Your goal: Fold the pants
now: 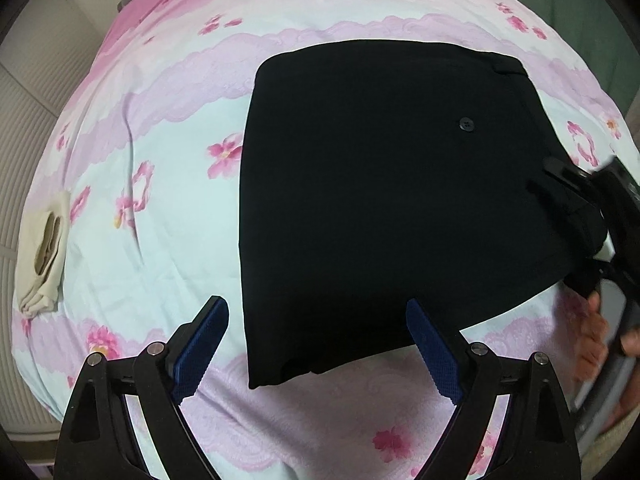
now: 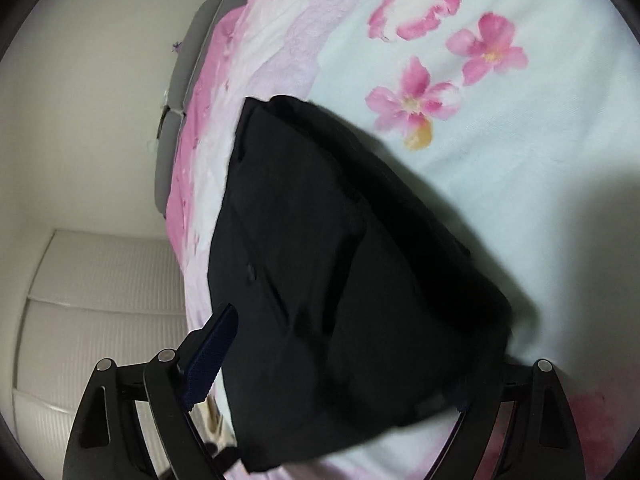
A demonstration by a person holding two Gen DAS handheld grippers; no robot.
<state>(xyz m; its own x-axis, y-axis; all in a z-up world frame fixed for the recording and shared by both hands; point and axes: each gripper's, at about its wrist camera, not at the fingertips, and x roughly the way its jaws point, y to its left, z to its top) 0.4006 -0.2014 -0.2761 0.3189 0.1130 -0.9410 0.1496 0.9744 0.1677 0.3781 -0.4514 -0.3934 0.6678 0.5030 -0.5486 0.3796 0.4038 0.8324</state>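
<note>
1. A pair of black pants (image 1: 384, 200) lies on a bed (image 1: 168, 240) covered in a pale blue, pink and lilac flowered sheet. The pants are already folded into a compact, roughly square stack, with a small dark button (image 1: 466, 123) showing on the top layer near the waistband side.

2. The left gripper (image 1: 316, 344) hovers low over the near edge of the stack. Its blue-padded fingers (image 1: 204, 344) are spread wide and grip nothing — one sits over bare sheet, the other at the cloth's near edge. It looks parked there so it can press or steady the fold.

3. The right gripper (image 1: 576, 216) is at the stack's right-hand corner, seen from the left wrist view as a black frame with a hand (image 1: 592, 340) behind it. The corner of cloth rises toward it, off the sheet.

4. In the right wrist view the fabric drapes across the right gripper's mouth, hiding one finger. The visible finger stands apart from the cloth edge, so I cannot tell whether it is pinching the pants — the raised corner suggests it may be.

5. A small cream-coloured folded cloth (image 1: 42, 248) rests well apart, at the bed's left edge.

6. Judging by the tidy stack, folding seems nearly finished.
</note>
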